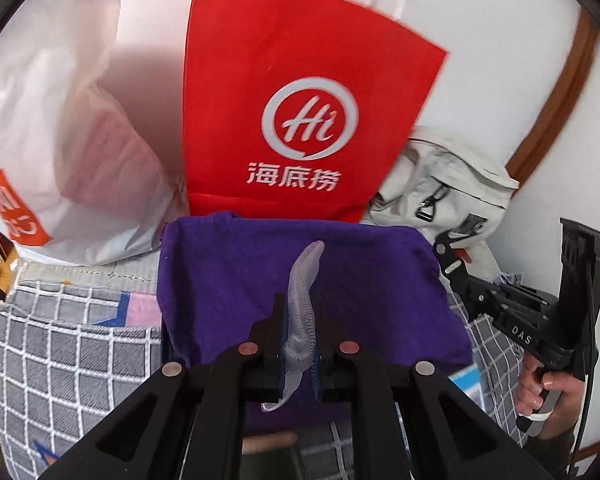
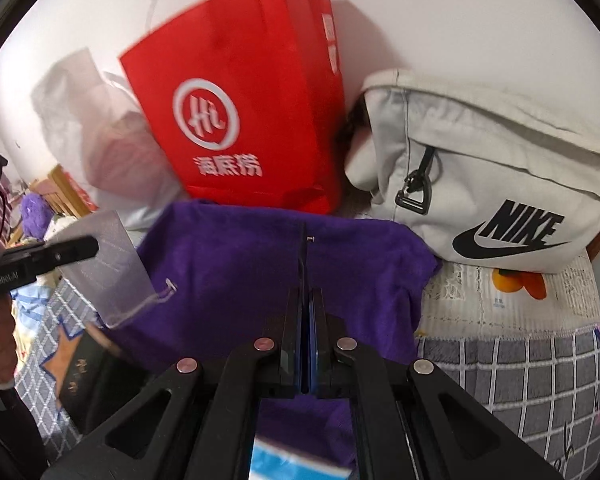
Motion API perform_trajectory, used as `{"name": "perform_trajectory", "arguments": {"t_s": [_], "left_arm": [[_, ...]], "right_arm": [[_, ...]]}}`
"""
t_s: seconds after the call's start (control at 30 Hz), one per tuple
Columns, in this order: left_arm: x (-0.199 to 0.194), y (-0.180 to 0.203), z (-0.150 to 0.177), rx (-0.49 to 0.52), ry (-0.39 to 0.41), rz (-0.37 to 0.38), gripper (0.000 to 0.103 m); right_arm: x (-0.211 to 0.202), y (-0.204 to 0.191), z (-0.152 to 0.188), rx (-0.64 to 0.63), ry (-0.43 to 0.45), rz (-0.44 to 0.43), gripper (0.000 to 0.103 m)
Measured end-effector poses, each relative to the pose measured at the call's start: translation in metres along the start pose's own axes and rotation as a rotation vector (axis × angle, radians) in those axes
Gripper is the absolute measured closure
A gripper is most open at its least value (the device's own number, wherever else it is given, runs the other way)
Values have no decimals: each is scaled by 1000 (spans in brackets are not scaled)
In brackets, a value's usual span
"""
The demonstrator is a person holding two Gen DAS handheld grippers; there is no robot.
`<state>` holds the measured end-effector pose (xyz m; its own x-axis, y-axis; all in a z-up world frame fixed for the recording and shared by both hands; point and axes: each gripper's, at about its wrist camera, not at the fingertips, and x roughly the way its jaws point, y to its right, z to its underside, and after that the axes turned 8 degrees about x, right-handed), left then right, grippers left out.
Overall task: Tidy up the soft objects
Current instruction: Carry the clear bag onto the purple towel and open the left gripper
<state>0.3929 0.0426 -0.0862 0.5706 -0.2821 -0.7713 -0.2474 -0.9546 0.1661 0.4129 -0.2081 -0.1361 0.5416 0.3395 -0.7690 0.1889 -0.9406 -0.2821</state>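
Left tool (image 1: pixel 298 332) around grey mesh pouch (image 1: pixel 302 312)

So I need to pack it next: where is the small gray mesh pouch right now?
The gray mesh pouch is pinched in the left hand-held gripper, held just above the purple towel, in front of the red paper bag.

Bright, even indoor light, soft and without glare. Faint shadows on the white wall (image 2: pixel 480 12) behind the red bag (image 2: pixel 240 92). Motion blur across that bag's edges and logo in both views. Strong fisheye bending, dark vignette at every corner. Blurred close foreground.
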Motion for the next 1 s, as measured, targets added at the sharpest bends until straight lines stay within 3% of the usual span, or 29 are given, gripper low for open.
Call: {"name": "perform_trajectory", "arguments": {"t_s": [0.27, 0.67, 0.77, 0.83, 0.9, 0.97, 1.0], "left_arm": [[55, -30, -7, -44, -63, 6, 93], [87, -52, -3, -59, -118, -48, 93], [89, -54, -3, -69, -130, -56, 81], [89, -55, -3, -74, -135, -71, 60], [86, -55, -3, -74, -127, -90, 47], [79, -56, -3, -79, -109, -104, 45], [76, -56, -3, -82, -104, -106, 45]], "right_arm": [[44, 11, -4, 17, -72, 0, 100], [82, 34, -6, 30, -162, 29, 99], [85, 38, -4, 33, -166, 41, 96], [84, 39, -3, 30, -166, 37, 94], [79, 39, -2, 25, -154, 35, 82], [68, 41, -3, 18, -136, 39, 60], [61, 40, -3, 14, -116, 41, 58]]}}
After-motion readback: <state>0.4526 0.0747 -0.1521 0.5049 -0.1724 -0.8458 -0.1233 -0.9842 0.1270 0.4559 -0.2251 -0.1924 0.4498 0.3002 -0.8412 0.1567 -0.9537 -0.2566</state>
